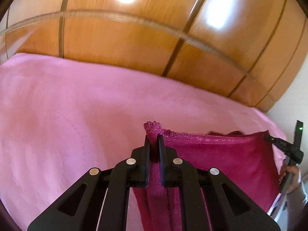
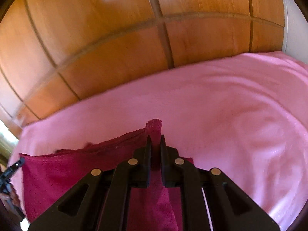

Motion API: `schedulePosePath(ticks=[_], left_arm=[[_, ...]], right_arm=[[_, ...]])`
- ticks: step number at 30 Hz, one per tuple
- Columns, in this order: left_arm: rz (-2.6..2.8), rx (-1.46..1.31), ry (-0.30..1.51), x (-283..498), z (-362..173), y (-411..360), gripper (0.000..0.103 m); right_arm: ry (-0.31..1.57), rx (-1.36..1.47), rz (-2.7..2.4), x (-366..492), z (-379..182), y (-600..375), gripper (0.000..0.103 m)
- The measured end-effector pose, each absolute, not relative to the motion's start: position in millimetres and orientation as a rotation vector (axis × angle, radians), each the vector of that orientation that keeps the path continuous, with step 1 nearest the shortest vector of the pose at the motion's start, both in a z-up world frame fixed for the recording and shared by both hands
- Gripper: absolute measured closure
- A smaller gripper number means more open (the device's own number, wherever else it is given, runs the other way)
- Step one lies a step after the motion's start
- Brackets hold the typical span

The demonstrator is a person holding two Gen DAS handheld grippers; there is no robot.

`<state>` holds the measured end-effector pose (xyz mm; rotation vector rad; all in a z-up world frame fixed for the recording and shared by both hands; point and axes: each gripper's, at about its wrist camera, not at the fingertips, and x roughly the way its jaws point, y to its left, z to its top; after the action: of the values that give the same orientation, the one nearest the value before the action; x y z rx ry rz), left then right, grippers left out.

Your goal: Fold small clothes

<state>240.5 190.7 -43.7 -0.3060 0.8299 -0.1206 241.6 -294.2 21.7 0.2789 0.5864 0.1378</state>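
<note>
A small magenta garment (image 1: pixel 221 157) with a lace-trimmed edge hangs stretched between my two grippers above a pink sheet (image 1: pixel 67 115). My left gripper (image 1: pixel 154 140) is shut on its left top corner. My right gripper (image 2: pixel 155 140) is shut on the garment's other top corner (image 2: pixel 154 127); the cloth (image 2: pixel 67 173) spreads to the left in the right wrist view. The right gripper also shows at the right edge of the left wrist view (image 1: pixel 269 137), and the left gripper shows at the left edge of the right wrist view (image 2: pixel 20 160). The garment's lower part is hidden under the grippers.
The pink sheet (image 2: pixel 240 115) covers a bed. Behind it stands a wooden wardrobe (image 1: pixel 144 38) with panelled doors, also in the right wrist view (image 2: pixel 105 48). A white wall (image 1: pixel 294 96) is at the right. A hand (image 1: pixel 292 175) holds the right gripper.
</note>
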Motion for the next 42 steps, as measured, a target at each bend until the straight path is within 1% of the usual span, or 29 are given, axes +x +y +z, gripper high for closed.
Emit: schedulePosePath(ticks=[3, 5, 6, 7, 8, 9, 10, 14, 18, 19, 20, 22, 23, 24, 26, 27, 28, 29, 30, 31, 32, 34, 36, 38, 39, 40, 41, 42], left_arm=[[-0.073, -0.263, 0.906, 254.7, -67.9, 184.9, 0.096], [-0.056, -0.220, 0.930, 258.5, -75.2, 178.5, 0.096], [-0.049, -0.204, 0.926, 257.7, -74.0, 176.8, 0.096], [-0.046, -0.206, 0.921, 255.1, -69.8, 177.7, 0.096], [-0.049, -0.215, 0.917, 252.8, -67.6, 179.4, 0.092], [-0.052, -0.233, 0.911, 246.2, -62.0, 183.3, 0.090], [-0.056, -0.249, 0.903, 238.7, -57.4, 187.3, 0.088], [-0.153, -0.268, 0.864, 187.7, -43.2, 194.1, 0.088], [-0.271, -0.296, 0.870, 126.1, -46.4, 199.7, 0.088], [-0.295, -0.316, 0.874, 111.6, -48.6, 201.7, 0.079], [-0.327, -0.359, 0.884, 92.0, -52.1, 206.3, 0.062], [-0.331, -0.412, 0.884, 65.3, -56.6, 212.1, 0.049], [-0.345, -0.431, 0.893, 52.5, -59.5, 213.8, 0.049], [-0.364, -0.445, 0.900, 44.7, -60.8, 214.4, 0.049], [-0.383, -0.471, 0.897, 31.4, -64.4, 213.3, 0.049], [-0.383, -0.453, 0.898, 26.0, -66.3, 209.3, 0.049], [-0.381, -0.424, 0.903, 23.7, -68.0, 204.7, 0.051], [-0.383, -0.402, 0.910, 22.7, -68.0, 200.6, 0.073], [-0.399, -0.353, 0.925, 22.9, -68.9, 193.4, 0.084], [-0.396, -0.303, 0.927, 22.1, -68.4, 187.4, 0.091], [-0.385, -0.247, 0.926, 20.9, -67.8, 181.5, 0.094], [-0.376, -0.194, 0.933, 22.3, -71.2, 174.6, 0.095], [-0.374, -0.171, 0.940, 22.8, -75.4, 175.8, 0.095], [-0.386, -0.179, 0.945, 17.9, -74.0, 178.9, 0.095], [-0.386, -0.188, 0.947, 18.0, -72.9, 183.2, 0.095], [-0.382, -0.202, 0.951, 15.3, -70.8, 188.2, 0.095], [-0.360, -0.214, 0.954, 13.6, -68.0, 195.1, 0.095], [-0.331, -0.221, 0.949, 12.3, -66.1, 200.8, 0.095]], right_arm=[[0.646, 0.268, 0.109, 262.6, 0.9, -292.8, 0.096], [0.661, 0.274, 0.113, 269.0, -6.3, -294.5, 0.094], [0.665, 0.281, 0.124, 269.4, -6.9, -296.4, 0.086], [0.662, 0.286, 0.127, 267.2, -5.5, -298.8, 0.067], [0.658, 0.290, 0.133, 264.5, -3.9, -301.3, 0.059], [0.646, 0.295, 0.154, 256.8, -1.4, -305.7, 0.056], [0.633, 0.295, 0.169, 247.9, 0.2, -306.6, 0.056], [0.610, 0.303, 0.268, 198.9, -2.0, -319.0, 0.055], [0.640, 0.308, 0.386, 138.1, -24.9, -332.6, 0.054], [0.649, 0.306, 0.396, 125.3, -30.9, -334.0, 0.054], [0.666, 0.310, 0.415, 109.1, -41.2, -336.0, 0.053], [0.694, 0.303, 0.420, 89.2, -56.0, -336.6, 0.053], [0.714, 0.294, 0.415, 79.3, -67.4, -335.8, 0.053], [0.730, 0.296, 0.419, 73.2, -74.4, -334.5, 0.053], [0.752, 0.299, 0.419, 67.9, -90.1, -330.8, 0.059], [0.752, 0.287, 0.413, 66.6, -94.4, -326.7, 0.070], [0.751, 0.274, 0.397, 66.9, -96.1, -323.6, 0.085], [0.756, 0.266, 0.385, 68.0, -96.7, -322.9, 0.086], [0.751, 0.269, 0.386, 68.0, -93.9, -323.3, 0.089], [0.736, 0.262, 0.385, 66.4, -89.1, -323.3, 0.091], [0.712, 0.245, 0.382, 61.9, -82.3, -324.2, 0.091], [0.668, 0.229, 0.371, 59.1, -72.5, -328.5, 0.093], [0.699, 0.196, 0.332, 68.5, -81.0, -327.2, 0.093], [0.754, 0.165, 0.305, 77.4, -102.0, -322.9, 0.093], [0.750, 0.178, 0.306, 78.7, -109.3, -323.2, 0.093], [0.743, 0.188, 0.305, 77.1, -108.8, -323.7, 0.089], [0.740, 0.192, 0.302, 74.7, -107.0, -324.7, 0.082], [0.734, 0.186, 0.280, 71.4, -104.3, -325.4, 0.060]])
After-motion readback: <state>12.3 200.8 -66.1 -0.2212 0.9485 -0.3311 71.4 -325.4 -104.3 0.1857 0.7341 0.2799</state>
